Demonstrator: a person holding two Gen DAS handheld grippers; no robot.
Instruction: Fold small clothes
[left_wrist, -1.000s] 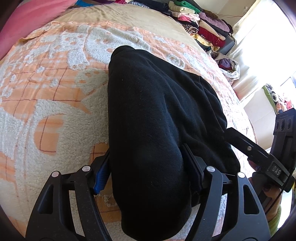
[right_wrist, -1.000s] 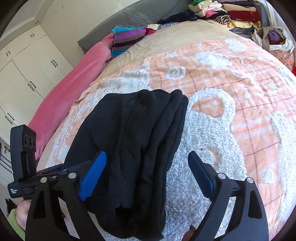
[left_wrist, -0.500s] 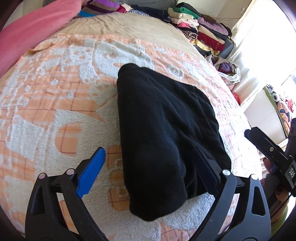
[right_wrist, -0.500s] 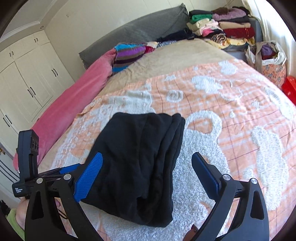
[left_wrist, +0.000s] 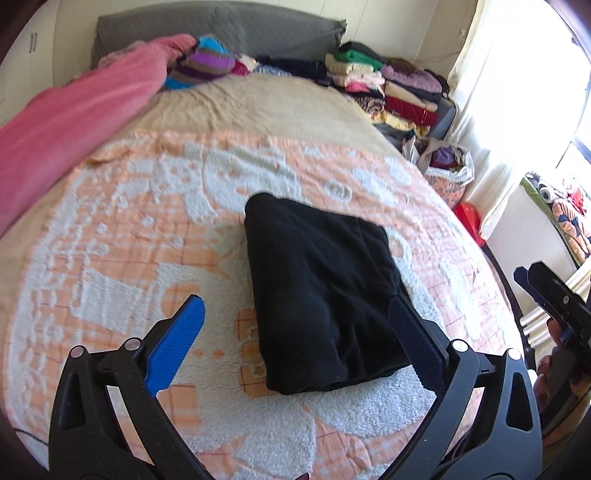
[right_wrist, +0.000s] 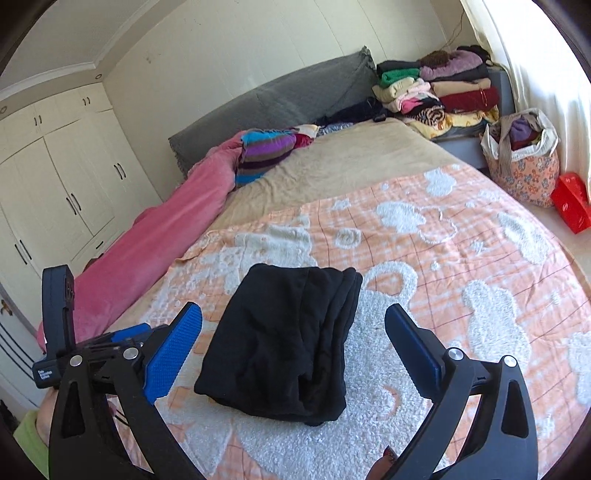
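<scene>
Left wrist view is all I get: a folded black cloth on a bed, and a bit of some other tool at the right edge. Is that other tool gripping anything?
Observer: No. The right gripper is open, its blue pads wide apart. The black garment lies untouched on the bedspread.
Operator: Is the garment just one layer?
Observer: No. Its right side shows several stacked folds.
Operator: What is past the pink blanket?
Observer: A white wardrobe with dark handles runs along that wall.
</scene>
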